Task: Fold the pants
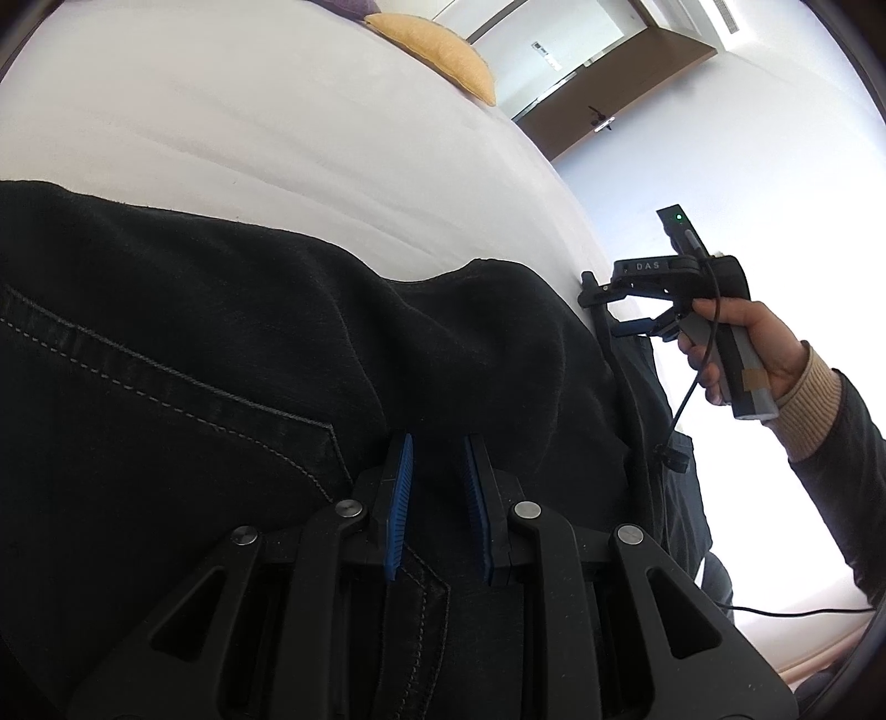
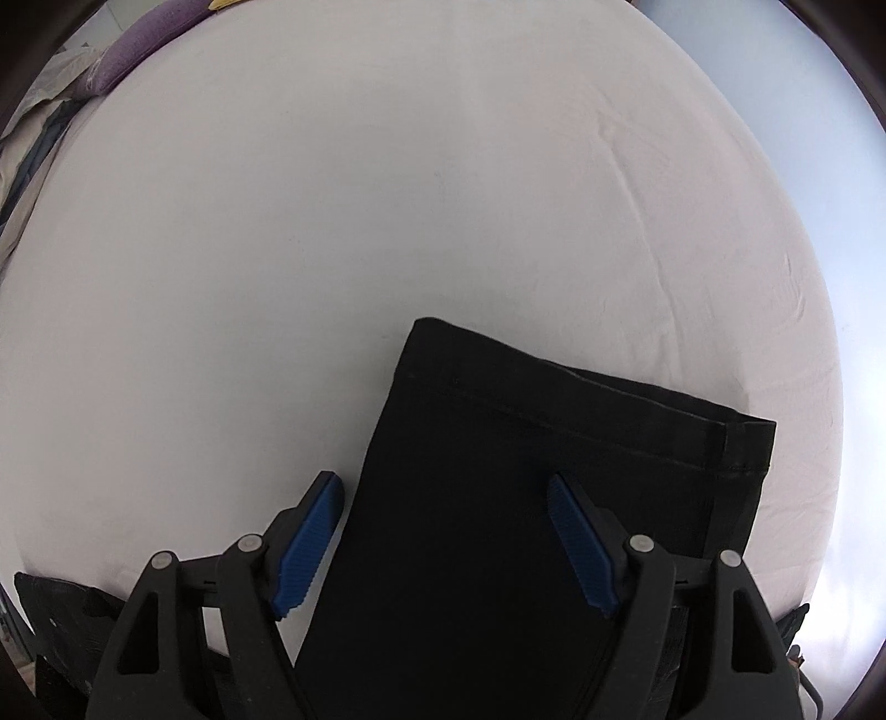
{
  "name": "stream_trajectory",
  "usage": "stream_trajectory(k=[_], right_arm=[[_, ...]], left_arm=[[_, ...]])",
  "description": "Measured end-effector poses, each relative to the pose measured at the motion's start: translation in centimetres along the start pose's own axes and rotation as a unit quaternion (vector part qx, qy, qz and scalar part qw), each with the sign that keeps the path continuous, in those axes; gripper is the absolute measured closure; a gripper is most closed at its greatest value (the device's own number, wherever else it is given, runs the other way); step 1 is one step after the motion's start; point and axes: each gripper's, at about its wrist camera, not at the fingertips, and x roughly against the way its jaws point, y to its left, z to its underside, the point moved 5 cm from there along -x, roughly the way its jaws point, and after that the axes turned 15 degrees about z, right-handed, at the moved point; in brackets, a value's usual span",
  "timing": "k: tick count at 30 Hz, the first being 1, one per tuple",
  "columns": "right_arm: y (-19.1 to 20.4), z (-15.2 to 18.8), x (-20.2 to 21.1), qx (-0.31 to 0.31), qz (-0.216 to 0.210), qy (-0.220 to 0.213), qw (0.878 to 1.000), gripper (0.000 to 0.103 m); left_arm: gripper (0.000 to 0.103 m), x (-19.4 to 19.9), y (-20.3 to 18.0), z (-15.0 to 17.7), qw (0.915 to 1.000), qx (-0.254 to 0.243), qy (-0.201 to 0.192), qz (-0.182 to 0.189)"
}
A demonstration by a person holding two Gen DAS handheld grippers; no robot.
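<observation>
Black jeans (image 1: pixel 232 354) lie on a white bed (image 1: pixel 249 122); their stitched pocket and seat fill the left wrist view. My left gripper (image 1: pixel 437 443) is low over this part with its blue pads a small gap apart and fabric bunched between them. In the right wrist view the hemmed leg end (image 2: pixel 554 443) lies flat on the sheet (image 2: pixel 387 194). My right gripper (image 2: pixel 443 487) is wide open above the leg, one pad on each side, holding nothing. The right gripper also shows in the left wrist view (image 1: pixel 603 310), held by a hand at the bed's edge.
A yellow cushion (image 1: pixel 437 50) and a purple one (image 1: pixel 349 6) lie at the far end of the bed. A purple cushion (image 2: pixel 133 44) and bunched bedding (image 2: pixel 33 138) sit at the far left. A wooden door (image 1: pixel 598 94) is behind. A cable (image 1: pixel 786 612) trails by the bed's edge.
</observation>
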Motion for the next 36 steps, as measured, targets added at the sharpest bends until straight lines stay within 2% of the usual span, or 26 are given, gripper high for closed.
stream_trajectory(k=[2, 6, 8, 9, 11, 16, 20, 23, 26, 29, 34, 36], right_arm=[[0.4, -0.4, 0.2, 0.011, 0.003, -0.002, 1.0, 0.026], [1.6, -0.4, 0.3, 0.037, 0.004, 0.007, 0.999, 0.043], [2.2, -0.6, 0.5, 0.049, 0.006, 0.006, 0.999, 0.071], [2.2, -0.6, 0.7, 0.054, 0.009, 0.005, 0.998, 0.076], [2.6, -0.6, 0.9, 0.063, 0.02, -0.003, 0.998, 0.095], [1.2, 0.1, 2.3, 0.071, 0.004, -0.027, 0.997, 0.099], [-1.8, 1.3, 5.2, 0.057, -0.035, -0.079, 0.995, 0.099], [-5.9, 3.5, 7.3, 0.025, -0.063, -0.125, 0.99, 0.1], [-10.6, 6.9, 8.9, -0.021, -0.083, -0.161, 0.983, 0.1], [-16.0, 12.5, 8.8, -0.07, -0.098, -0.186, 0.975, 0.1], [-23.1, 22.0, 4.6, -0.168, -0.125, -0.184, 0.96, 0.1], [-24.0, 24.9, 2.6, -0.202, -0.136, -0.177, 0.954, 0.1]], left_arm=[[0.083, 0.2, 0.0, 0.0, 1.0, -0.003, 0.0, -0.001], [0.083, 0.2, -0.1, 0.3, 1.0, -0.006, -0.001, -0.001], [0.083, 0.2, -0.1, 0.4, 1.0, -0.008, -0.002, -0.002], [0.083, 0.3, -0.2, 0.5, 1.0, -0.008, -0.003, -0.002], [0.083, 0.2, -0.3, 0.7, 0.9999, -0.01, -0.004, -0.003], [0.083, -0.1, -0.4, 0.9, 0.9999, -0.01, -0.007, -0.005], [0.083, -0.3, -0.5, 1.0, 0.9999, -0.01, -0.006, -0.008], [0.083, -0.5, -0.6, 1.0, 0.9999, -0.009, -0.006, -0.009], [0.083, -0.6, -0.6, 0.9, 0.9999, -0.004, -0.004, -0.011], [0.083, -0.8, -0.6, 0.7, 0.9999, 0.004, -0.001, -0.013], [0.083, -1.2, -0.4, -0.1, 0.9995, 0.023, 0.003, -0.019], [0.083, -1.4, -0.3, -0.4, 0.9993, 0.029, 0.004, -0.021]])
